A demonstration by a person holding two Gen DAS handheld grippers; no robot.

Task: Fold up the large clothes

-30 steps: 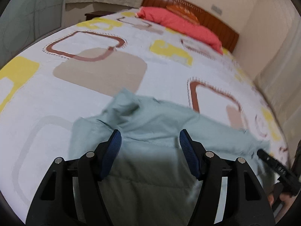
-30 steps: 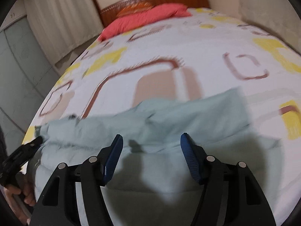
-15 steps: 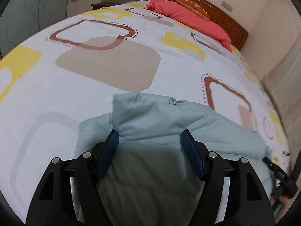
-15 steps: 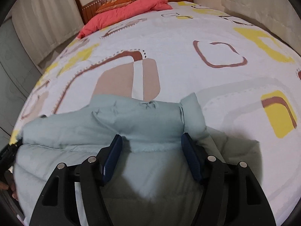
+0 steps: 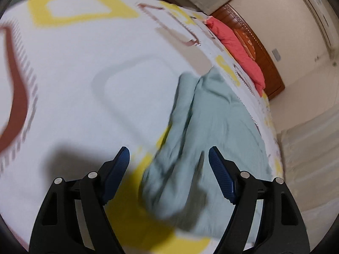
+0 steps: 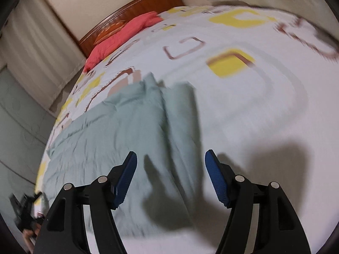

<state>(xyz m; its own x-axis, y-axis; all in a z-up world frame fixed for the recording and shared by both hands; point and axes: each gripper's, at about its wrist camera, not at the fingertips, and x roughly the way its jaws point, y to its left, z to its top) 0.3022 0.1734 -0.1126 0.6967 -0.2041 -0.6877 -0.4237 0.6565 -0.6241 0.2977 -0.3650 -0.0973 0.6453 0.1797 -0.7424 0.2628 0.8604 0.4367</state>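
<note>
And here's the pale green garment (image 5: 214, 127), spread across the patterned bed (image 5: 80, 89), wrinkled and lying mostly flat. In the right wrist view the garment (image 6: 118, 139) shows a sleeve-like strip along its right-hand edge, lying alongside the main body. Its near edge is blurred, so the fold lines there can't be made out.

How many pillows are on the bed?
2. A long pink pillow lies along the head of the bed, and an orange patterned one sits behind it against the wooden headboard. More could be hidden behind them.
</note>
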